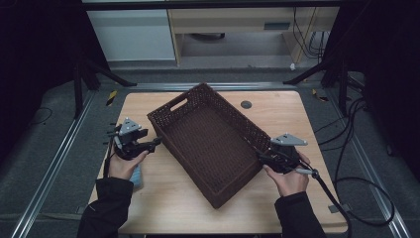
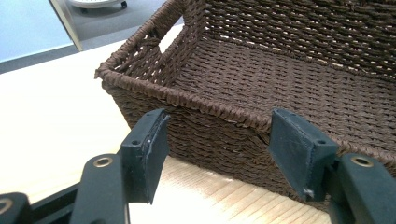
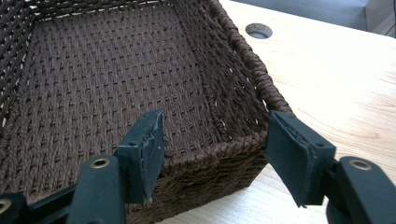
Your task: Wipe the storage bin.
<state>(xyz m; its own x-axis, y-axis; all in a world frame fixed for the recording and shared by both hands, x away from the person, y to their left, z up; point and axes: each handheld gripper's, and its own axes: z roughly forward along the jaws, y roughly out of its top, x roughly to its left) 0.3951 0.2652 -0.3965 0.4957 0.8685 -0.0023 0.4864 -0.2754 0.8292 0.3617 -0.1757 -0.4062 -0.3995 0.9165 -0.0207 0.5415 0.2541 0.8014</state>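
Right gripper view looks along the right claw, whose jaws stand apart with nothing pressed between them, framing the near corner of a brown woven basket; its rim sits just ahead of the pads, not gripped. Across the basket, the left claw is likewise apart, its jaws straddling a stretch of the long wall's braided rim without touching it. From the high view, the left claw sits just beside the basket's left side and the right claw just beside its right side, each held in a hand coming up from the table's near edge. The basket lies askew in the middle of the wooden table, one handle cut-out showing in its far end wall. Its woven floor is bare; nothing lies inside. Judging from this, neither side is held, so any lifting or shifting of the basket by both claws remains to be done.
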